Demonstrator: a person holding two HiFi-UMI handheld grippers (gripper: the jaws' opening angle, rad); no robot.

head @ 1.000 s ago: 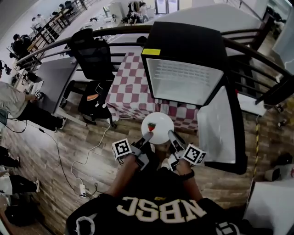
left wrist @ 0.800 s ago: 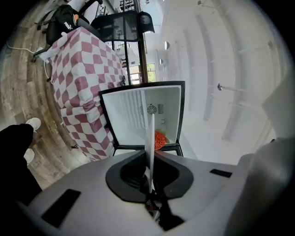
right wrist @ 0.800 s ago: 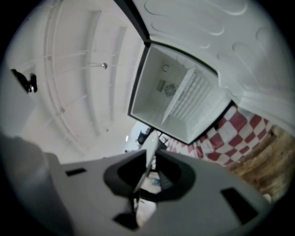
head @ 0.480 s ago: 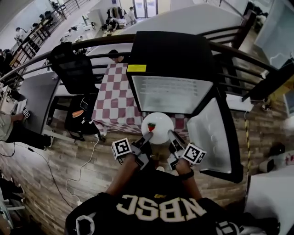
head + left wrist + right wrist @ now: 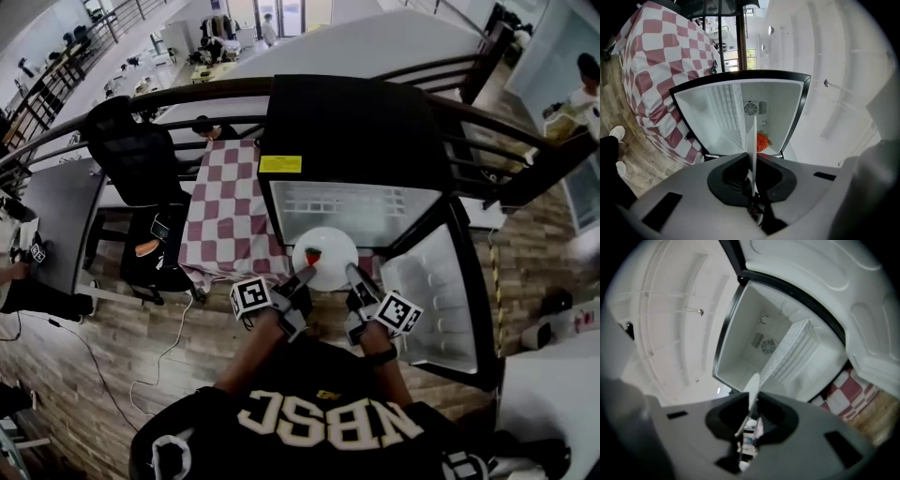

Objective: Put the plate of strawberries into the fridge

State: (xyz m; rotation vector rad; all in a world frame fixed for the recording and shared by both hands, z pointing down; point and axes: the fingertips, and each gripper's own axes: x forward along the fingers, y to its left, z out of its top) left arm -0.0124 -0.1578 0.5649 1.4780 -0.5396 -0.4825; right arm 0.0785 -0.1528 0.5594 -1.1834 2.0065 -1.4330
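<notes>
The left tongs and right tongs each pinch, nearly closed, the plate by its near rim, just before the open fridge. It looks stiff, slick and breakable; tilt it and the strawberry could roll.

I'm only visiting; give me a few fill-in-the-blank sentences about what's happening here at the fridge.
The white plate carries a single ____.
The door of the fridge stands ____.
The left hand-held gripper and the right hand-held gripper are both shut on the ____.
Missing words: strawberry; open; plate.
</notes>
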